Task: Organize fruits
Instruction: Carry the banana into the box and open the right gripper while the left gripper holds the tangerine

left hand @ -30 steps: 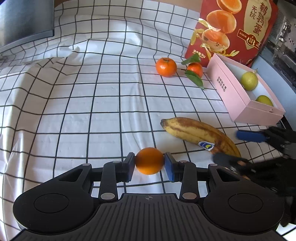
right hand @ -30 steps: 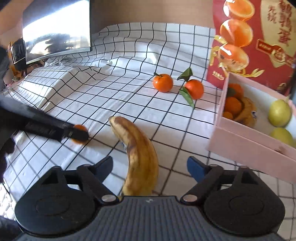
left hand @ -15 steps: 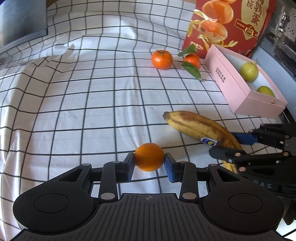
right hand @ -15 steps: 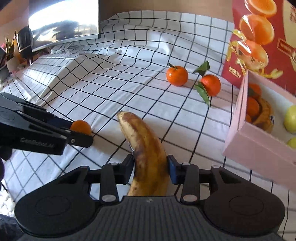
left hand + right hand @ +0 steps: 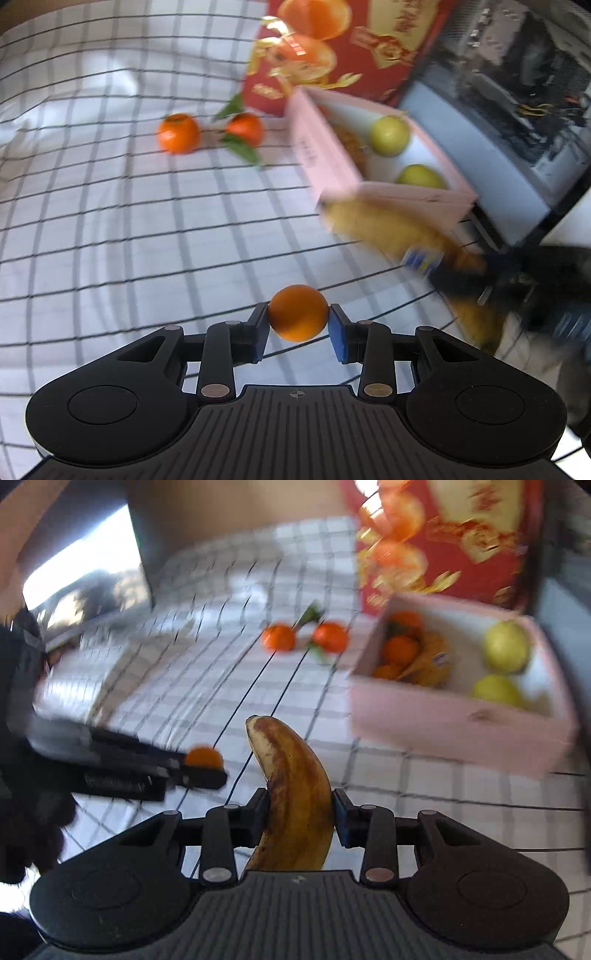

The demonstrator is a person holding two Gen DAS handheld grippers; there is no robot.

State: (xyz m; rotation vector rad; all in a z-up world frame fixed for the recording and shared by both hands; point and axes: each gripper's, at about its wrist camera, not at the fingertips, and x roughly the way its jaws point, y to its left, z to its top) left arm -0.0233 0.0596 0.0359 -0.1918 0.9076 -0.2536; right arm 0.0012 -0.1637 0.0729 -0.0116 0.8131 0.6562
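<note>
The left gripper (image 5: pixel 298 325) is clamped on a small orange (image 5: pixel 298 313). The orange sits between the 2 blue pads, and both pads press on its sides. It is up off the cloth (image 5: pixel 110 229), which is white with black lines.

The right gripper (image 5: pixel 299 818) is squeezing a banana (image 5: pixel 295 794). Its jaws closed in on the banana within the last second, and now both pads touch the banana's sides. The banana is yellow with lots of brown spots. Its tip sticks out past the fingers and points toward the far side of the cloth. In the left camera the banana looks blurry and lies just in front of the box.

The pink box (image 5: pixel 461 731) is on the right side of the cloth. Inside it are 2 yellow-green round fruits (image 5: pixel 506 646), some small oranges (image 5: pixel 400 650) and another banana (image 5: pixel 432 661). The yellow-green fruits are at the right end, and the oranges and banana are at the left end.

2 more oranges with green leaves (image 5: pixel 178 133) lie on the cloth, near each other, to the left of the box. A big red bag (image 5: pixel 340 48) with pictures of oranges stands behind the box.

Both pictures are blurry.
</note>
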